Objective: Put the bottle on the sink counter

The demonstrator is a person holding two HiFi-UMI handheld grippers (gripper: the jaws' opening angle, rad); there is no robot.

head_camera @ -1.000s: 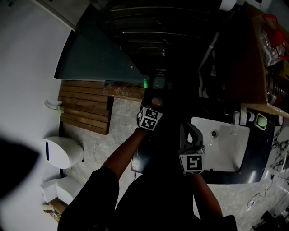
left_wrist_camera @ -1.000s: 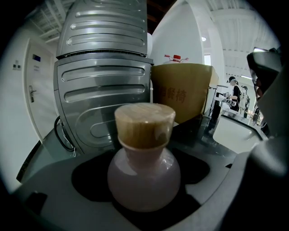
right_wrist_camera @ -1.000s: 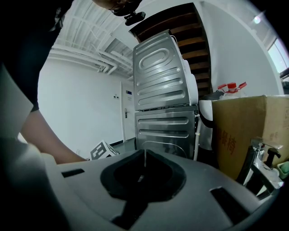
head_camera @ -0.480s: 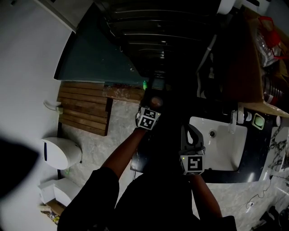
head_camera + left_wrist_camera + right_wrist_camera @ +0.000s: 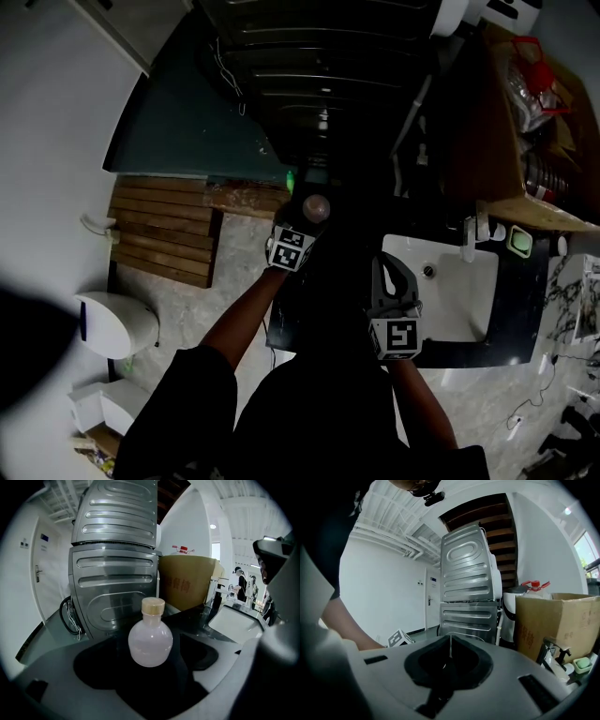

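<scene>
- Round frosted bottle [image 5: 150, 639], tan cap, upright, pinched at the belly by left gripper [image 5: 151, 666]; left of sink counter [image 5: 514, 305], not yet on it.
- Probably light, stiff, smooth, slippery; possibly glass, so breakable. Widest part looks the safest hold.
- Right gripper [image 5: 449, 649] jaws pressed together, empty.

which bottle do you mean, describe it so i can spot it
Find the stacked steel machines. In front of them, the left hand-held gripper holds the bottle. It is round-bellied and milky pale pink with a tan cap, and the right hand-held gripper holds nothing.
</scene>
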